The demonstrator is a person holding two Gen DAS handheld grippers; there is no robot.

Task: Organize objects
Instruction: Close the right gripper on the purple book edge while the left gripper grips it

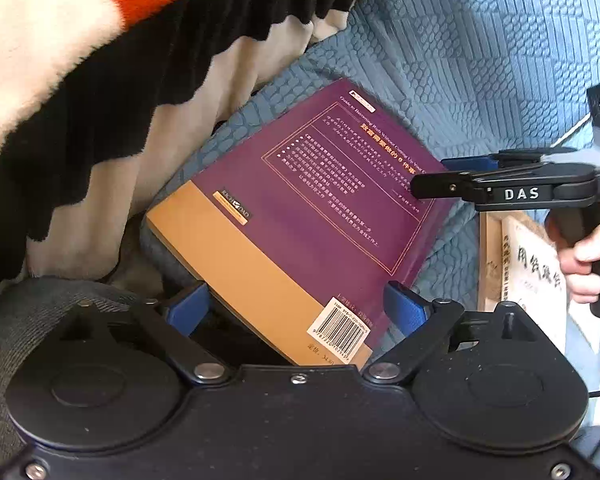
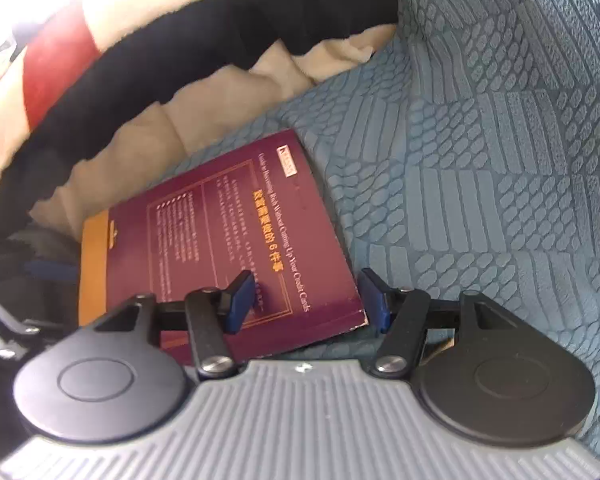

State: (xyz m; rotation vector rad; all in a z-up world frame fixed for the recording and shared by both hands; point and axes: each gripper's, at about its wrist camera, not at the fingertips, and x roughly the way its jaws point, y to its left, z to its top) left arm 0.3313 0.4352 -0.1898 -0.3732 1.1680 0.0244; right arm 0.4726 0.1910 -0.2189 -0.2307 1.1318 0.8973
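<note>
A purple book [image 1: 312,200] is laid back cover up on the blue sofa cover [image 1: 480,60], just beside a striped blanket [image 1: 80,80]. The left tongs [image 1: 296,304] are spread wide around the book's barcode corner, and no pinch is seen. The right tongs [image 2: 306,300] are held half spread over another corner of the book, not pressed on it. A second book [image 1: 528,280] is seen near the hand [image 1: 588,264].

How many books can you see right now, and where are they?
2. A purple book lies on the blue cover, between the jaws of both grippers. A pale book sits at the right edge, behind the right gripper. More may be hidden.
</note>
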